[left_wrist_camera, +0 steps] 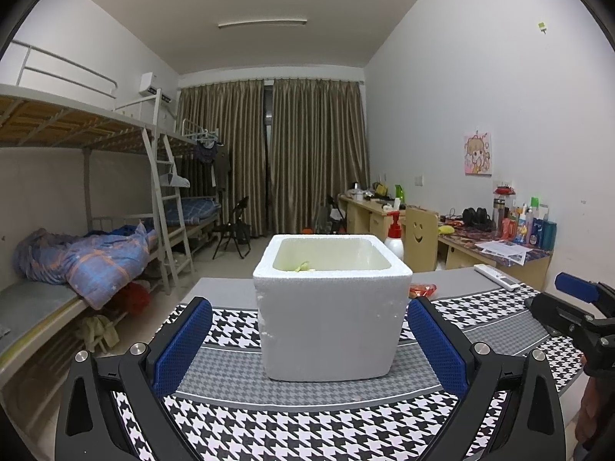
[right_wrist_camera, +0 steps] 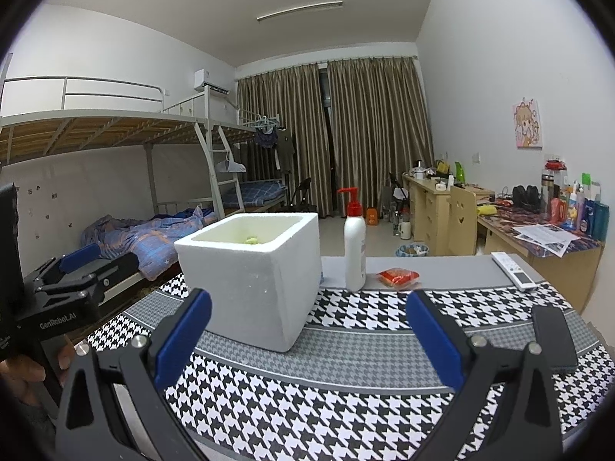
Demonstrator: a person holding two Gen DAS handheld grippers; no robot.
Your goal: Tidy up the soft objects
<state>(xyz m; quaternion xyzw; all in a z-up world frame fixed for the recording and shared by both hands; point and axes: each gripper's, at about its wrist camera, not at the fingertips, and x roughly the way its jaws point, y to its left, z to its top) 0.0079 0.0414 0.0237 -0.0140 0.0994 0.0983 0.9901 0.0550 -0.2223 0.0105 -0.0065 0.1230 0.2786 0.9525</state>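
A shared dormitory room: metal bunk beds (left_wrist_camera: pixel 88 130) along the left wall, cluttered study desks (right_wrist_camera: pixel 538 238) on the right, drawn curtains (left_wrist_camera: pixel 276 153) far.

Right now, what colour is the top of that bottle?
Red. The bottle has a red pump, clearest in the right wrist view.

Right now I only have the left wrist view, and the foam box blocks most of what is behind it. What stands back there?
Observer: A white pump bottle with a red top, upright on the grey table, right of the foam box and not touching it.
Reviewer: And the red thing peeking out?
Observer: A red packet, lying flat to the right of the bottle, apart from it.
Reviewer: Is the right gripper holding anything?
Observer: No. The right gripper has its jaws open and empty.
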